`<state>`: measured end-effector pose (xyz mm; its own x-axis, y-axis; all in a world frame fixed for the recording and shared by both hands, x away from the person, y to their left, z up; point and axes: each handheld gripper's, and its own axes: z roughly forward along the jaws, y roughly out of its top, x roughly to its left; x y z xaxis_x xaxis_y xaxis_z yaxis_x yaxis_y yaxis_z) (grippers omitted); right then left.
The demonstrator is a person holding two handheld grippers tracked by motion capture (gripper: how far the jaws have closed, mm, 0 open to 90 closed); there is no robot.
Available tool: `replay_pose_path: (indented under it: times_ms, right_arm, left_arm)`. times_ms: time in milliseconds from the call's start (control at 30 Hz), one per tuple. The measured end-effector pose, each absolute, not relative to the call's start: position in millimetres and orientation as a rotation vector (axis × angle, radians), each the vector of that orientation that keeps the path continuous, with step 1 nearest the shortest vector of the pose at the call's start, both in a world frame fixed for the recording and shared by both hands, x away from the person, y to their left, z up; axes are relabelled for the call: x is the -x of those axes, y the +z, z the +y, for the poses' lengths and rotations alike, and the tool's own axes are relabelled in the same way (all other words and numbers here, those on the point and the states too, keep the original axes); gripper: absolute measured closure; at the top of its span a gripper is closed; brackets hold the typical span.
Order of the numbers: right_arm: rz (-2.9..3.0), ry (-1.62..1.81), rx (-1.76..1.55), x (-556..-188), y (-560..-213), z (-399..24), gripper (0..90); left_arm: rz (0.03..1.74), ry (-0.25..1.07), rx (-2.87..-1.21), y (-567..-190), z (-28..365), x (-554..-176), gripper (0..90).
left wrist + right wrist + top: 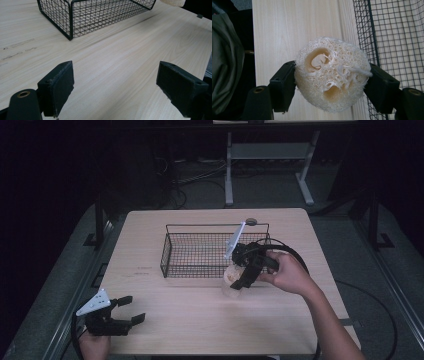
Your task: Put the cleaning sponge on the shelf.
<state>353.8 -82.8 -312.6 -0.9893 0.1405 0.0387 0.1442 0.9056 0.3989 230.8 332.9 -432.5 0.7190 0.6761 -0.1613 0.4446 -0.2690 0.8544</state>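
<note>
I see my right gripper (332, 82) clamped on a pale loofah (331, 73), one black pad pressing each side of it. The loofah is a round, fibrous slice with two hollow channels showing on its cut face. In the high view, the right gripper (240, 279) holds the loofah (231, 279) just outside the front right corner of a black wire basket (172, 251), above the worktop (200, 320). In the right gripper view, the basket's mesh wall (372, 32) stands just beside the loofah; I cannot tell whether they touch.

My left gripper (131, 310) sits at the near left corner of the worktop, well apart from the basket. Its jaws stand wide apart with nothing between them, just bare pale wood (115, 75) in the left gripper view. The basket's near corner (70, 22) shows farther off in that view, with a bit of the loofah (172, 2) at the top edge.
</note>
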Motion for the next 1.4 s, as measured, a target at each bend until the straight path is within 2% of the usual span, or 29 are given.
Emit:
replay_pose_path:
  times_ms: [567, 1400]
  right_arm:
    - [-3.070, -0.643, 0.247, -375.6, -290.6, -78.3, 30.5]
    - [-3.064, -0.622, 0.304, -404.0, -287.3, -75.4, 30.5]
  left_arm:
    - [0.871, 0.284, -1.907, -432.6, 333.8, -230.6, 13.4]
    - [0.872, 0.284, -1.908, -432.9, 334.5, -230.8, 13.4]
